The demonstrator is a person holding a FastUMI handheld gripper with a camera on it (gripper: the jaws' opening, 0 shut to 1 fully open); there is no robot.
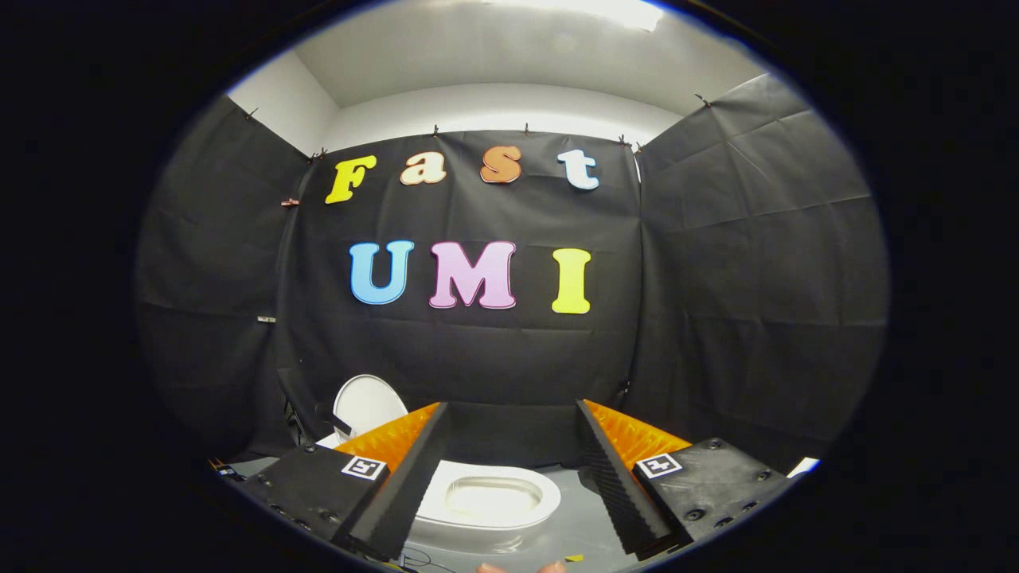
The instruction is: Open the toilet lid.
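A white toilet (487, 500) stands on the grey floor below and between my fingers. Its lid (366, 404) is raised upright, leaning back toward the black cloth wall, and shows beyond my left finger (414, 469). The seat ring and bowl lie uncovered. My gripper (513, 446) hovers above the toilet, open wide, with nothing between the fingers and touching nothing. The right finger (617, 477) hangs over the floor to the right of the bowl.
Black cloth walls close in the booth at the back and both sides. Grey floor (573, 521) surrounds the toilet. Some cables and small items lie by the left wall near the toilet's base (296, 426). Fingertips of a person (517, 567) show under the gripper.
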